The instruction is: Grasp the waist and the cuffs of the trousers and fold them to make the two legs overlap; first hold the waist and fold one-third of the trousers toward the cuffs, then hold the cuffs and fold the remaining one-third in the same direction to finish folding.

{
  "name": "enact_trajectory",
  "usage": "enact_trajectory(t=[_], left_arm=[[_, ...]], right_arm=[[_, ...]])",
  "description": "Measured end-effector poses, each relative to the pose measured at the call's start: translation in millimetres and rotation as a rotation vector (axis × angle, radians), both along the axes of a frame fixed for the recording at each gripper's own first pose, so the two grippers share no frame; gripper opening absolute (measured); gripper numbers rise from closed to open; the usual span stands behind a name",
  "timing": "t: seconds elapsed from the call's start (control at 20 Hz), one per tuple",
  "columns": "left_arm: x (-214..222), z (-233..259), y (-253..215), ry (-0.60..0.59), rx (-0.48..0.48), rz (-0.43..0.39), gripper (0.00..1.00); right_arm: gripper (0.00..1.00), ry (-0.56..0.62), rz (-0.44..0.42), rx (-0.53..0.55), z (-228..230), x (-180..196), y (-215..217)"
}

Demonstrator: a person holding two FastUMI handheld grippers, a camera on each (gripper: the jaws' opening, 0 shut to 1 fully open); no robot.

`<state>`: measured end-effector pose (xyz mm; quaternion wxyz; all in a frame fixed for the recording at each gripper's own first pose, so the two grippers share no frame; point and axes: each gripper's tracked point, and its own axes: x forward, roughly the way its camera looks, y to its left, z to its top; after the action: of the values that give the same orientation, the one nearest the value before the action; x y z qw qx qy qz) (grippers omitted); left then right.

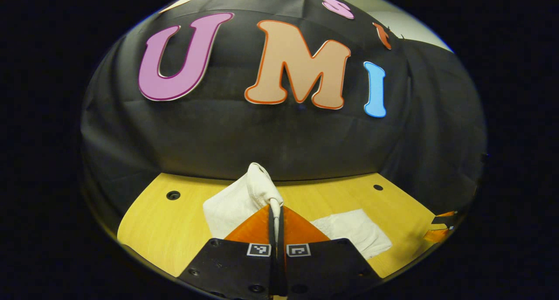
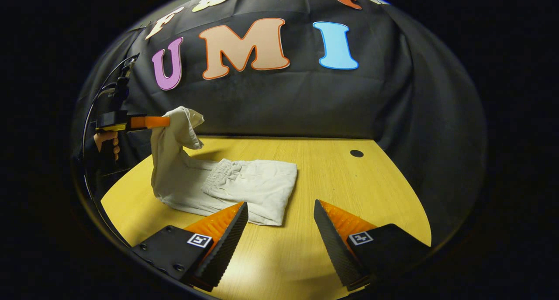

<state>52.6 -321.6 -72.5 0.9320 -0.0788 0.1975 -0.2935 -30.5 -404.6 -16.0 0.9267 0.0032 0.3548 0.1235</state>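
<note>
The cream trousers (image 2: pixel 257 188) lie partly folded on the yellow table (image 2: pixel 340 191), with the elastic waistband (image 2: pixel 223 170) resting on top of the fold. Their left end rises up from the table in a bunched fold (image 2: pixel 174 129). My left gripper (image 2: pixel 163 122) is shut on that raised end, and a hand (image 2: pixel 107 143) holds the gripper. In the left gripper view its fingers (image 1: pixel 276 208) are pressed together on a bunch of trousers cloth (image 1: pixel 261 184). My right gripper (image 2: pixel 279 215) stands open low over the table, just in front of the trousers' near edge, with nothing between its fingers.
The table has round holes (image 2: pixel 356 153) (image 1: pixel 173 195) near its back edge. The black cloth wall (image 2: pixel 305 99) stands right behind the table. Bare tabletop lies to the right of the trousers. Orange and black parts of the other gripper (image 1: pixel 441 228) show at the far right.
</note>
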Motion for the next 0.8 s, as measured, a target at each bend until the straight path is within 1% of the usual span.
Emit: enact_trajectory(t=[0.3,0.4,0.65,0.8], left_arm=[[-15,22,-74,-0.03,-0.027,-0.117,0.0],[-23,25,-101,-0.034,-0.035,-0.16,0.0],[-49,18,-164,-0.003,-0.047,-0.256,0.0],[-68,5,-194,0.011,-0.027,-0.317,0.0]], right_arm=[[0.98,0.01,-0.049,-0.011,2,-18,-32],[0.96,0.019,-0.068,-0.013,0,-23,-43],[0.98,0.021,-0.106,-0.021,4,-32,-65],[0.98,0.025,-0.125,-0.027,3,-38,-77]])
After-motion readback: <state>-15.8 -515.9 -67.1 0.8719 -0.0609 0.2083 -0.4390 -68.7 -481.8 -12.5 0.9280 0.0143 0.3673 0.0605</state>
